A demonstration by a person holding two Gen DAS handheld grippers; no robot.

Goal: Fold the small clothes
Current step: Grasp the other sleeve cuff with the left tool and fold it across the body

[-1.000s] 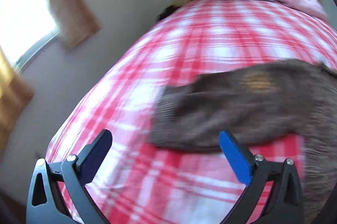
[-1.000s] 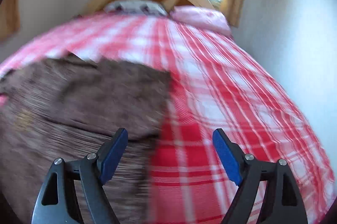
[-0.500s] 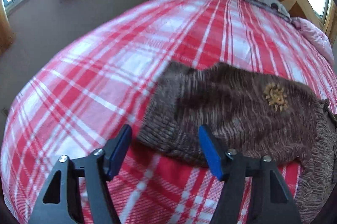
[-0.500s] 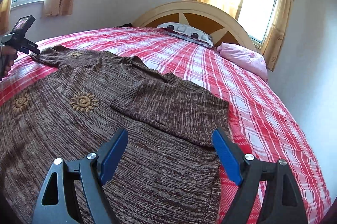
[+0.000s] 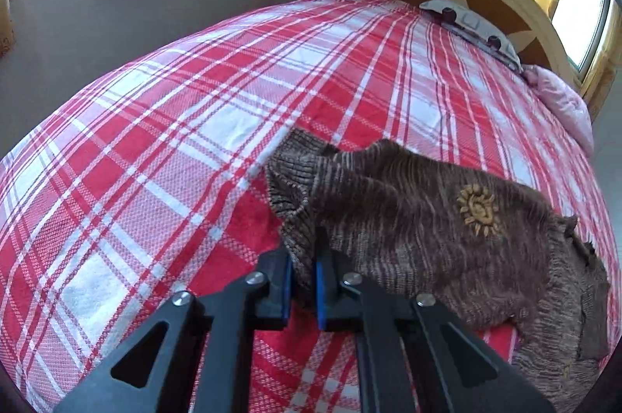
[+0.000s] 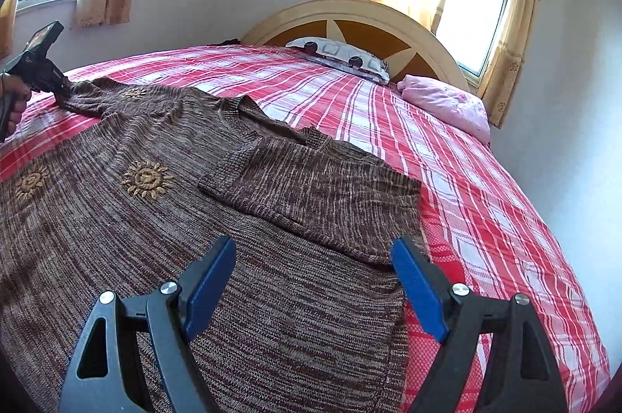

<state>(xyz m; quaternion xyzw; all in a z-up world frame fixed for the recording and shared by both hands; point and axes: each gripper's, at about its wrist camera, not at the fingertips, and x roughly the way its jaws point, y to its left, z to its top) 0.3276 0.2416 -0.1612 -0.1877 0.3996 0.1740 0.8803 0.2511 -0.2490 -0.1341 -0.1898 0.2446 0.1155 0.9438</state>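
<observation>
A brown knitted sweater (image 6: 128,218) with gold sun motifs lies spread on the red plaid bed (image 6: 486,210). Its right sleeve (image 6: 322,191) is folded in across the body. My left gripper (image 5: 302,277) is shut on the cuff of the left sleeve (image 5: 408,226), which is slightly bunched at the jaws; it shows at the far left of the right wrist view (image 6: 58,88). My right gripper (image 6: 311,280) is open and empty, hovering over the sweater's lower right side near the folded sleeve.
A patterned pillow (image 6: 342,57) and a pink pillow (image 6: 447,102) lie at the wooden headboard (image 6: 361,20). Curtained windows are behind and to the left. The bed's left edge (image 5: 46,156) is near the wall.
My left gripper has moved in and closed on the left sleeve's cuff. My right gripper has stayed open and steadied over the sweater.
</observation>
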